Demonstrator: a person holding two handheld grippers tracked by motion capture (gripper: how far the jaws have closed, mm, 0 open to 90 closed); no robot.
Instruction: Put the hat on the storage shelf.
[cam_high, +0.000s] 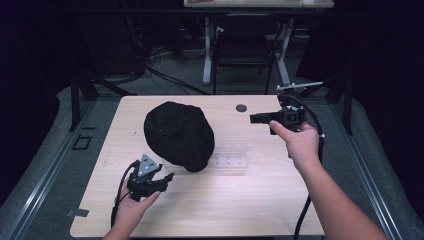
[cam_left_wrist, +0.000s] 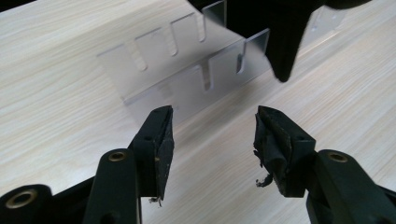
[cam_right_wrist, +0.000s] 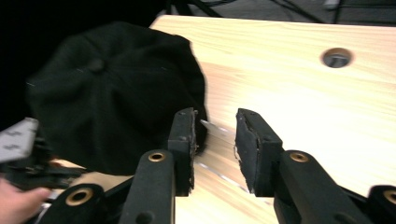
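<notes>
The black cap lies mid-worktop, touching the clear slotted rack. Left hand-held gripper gapes wide near the cap's front edge; right hand-held gripper is half-open, empty, over bare wood.

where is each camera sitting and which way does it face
High view: above the person's side, looking forward and down on the table; both forearms show, with left tool and right tool.
Left gripper view: on the left tool, looking past its open jaws at the clear rack.
Right gripper view: on the right tool, looking across the table at the cap; the other hand shows at lower left.
Shared: the cap and the rack in the high view.
</notes>
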